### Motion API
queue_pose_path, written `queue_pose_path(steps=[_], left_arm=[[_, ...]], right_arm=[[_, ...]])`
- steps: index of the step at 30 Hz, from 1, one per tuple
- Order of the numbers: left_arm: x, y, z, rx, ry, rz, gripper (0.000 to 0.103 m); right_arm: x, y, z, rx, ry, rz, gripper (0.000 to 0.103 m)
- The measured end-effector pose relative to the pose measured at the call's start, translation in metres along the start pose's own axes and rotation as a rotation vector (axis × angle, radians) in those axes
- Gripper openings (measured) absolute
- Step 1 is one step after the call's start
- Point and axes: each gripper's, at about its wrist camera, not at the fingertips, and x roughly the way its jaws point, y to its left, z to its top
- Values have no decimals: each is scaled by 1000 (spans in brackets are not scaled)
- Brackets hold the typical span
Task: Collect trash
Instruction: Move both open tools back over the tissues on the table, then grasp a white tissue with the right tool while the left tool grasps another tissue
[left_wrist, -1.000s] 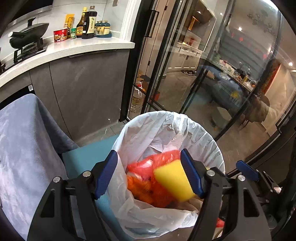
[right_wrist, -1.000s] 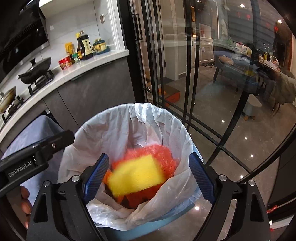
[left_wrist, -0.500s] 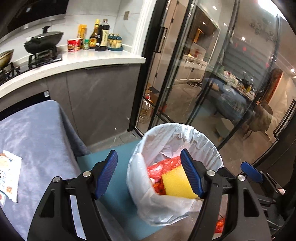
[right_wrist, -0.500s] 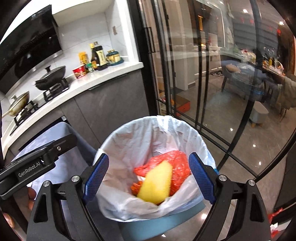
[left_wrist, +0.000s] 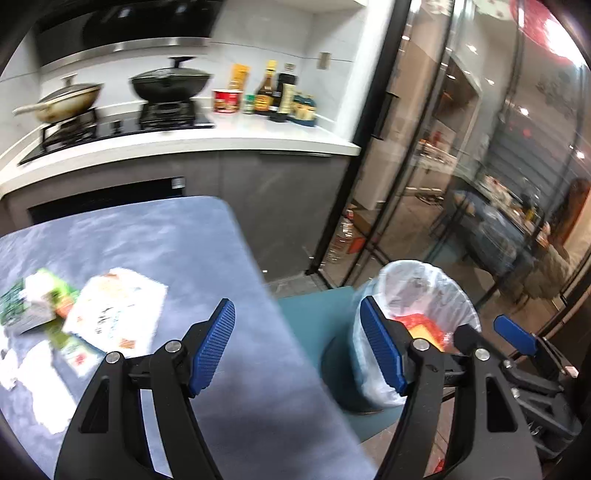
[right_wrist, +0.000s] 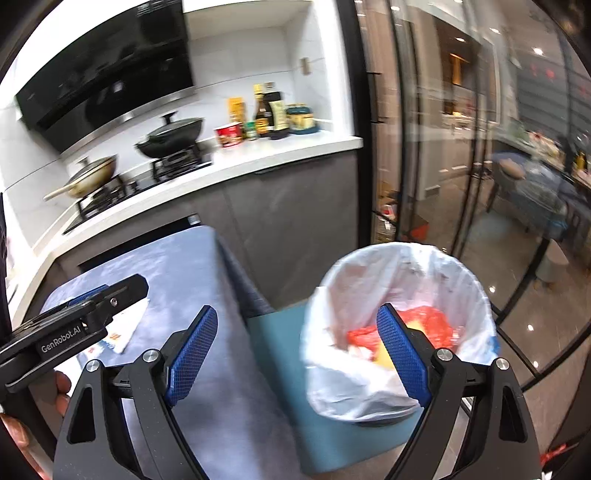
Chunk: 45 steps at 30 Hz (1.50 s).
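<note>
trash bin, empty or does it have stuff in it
Not empty. The white-lined trash bin holds a red plastic bag and a yellow sponge, low inside, well under the rim.

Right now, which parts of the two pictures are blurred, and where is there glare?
Left wrist view: wrappers on the grey cloth are smeared, the left gripper stays sharp. Right wrist view: the bin bag is soft, and lamp glints lie on the glass doors.
</note>
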Motion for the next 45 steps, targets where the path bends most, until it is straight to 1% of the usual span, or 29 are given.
queue_pose_path(steps=[2,4,10,13,18,23,26,32,37,43,45], left_arm=[[-12,21,-4,-17,-6,25,71],[-28,46,-9,-42,-14,50,71],[-68,113,-29,-98,-31,158,71],[-85,145,-41,-122,-31,216,71],[-113,204,-66,-197,-22,309,71],[-134,250,-88,-260,-14,392,71],[-144,271,-100,-266,-6,462,71],[-159,305,-120,-325,6,490,71],[-162,322,-128,-343,15,517,71],[-159,338,-133,-368,28,519,71],[-157,342,-134,-372,33,518,74]], right_arm=[[-3,20,-2,-26,0,22,85],[-5,39,-5,-52,-1,39,85],[-6,103,-20,-125,22,118,85],[-6,130,-28,-153,39,157,85],[-1,182,-46,-212,76,220,85],[4,226,-63,-259,111,273,85],[10,252,-74,-285,130,303,85],[26,298,-94,-342,165,338,85],[44,328,-108,-379,195,349,85],[64,351,-117,-410,223,348,85],[70,357,-119,-415,228,350,84]])
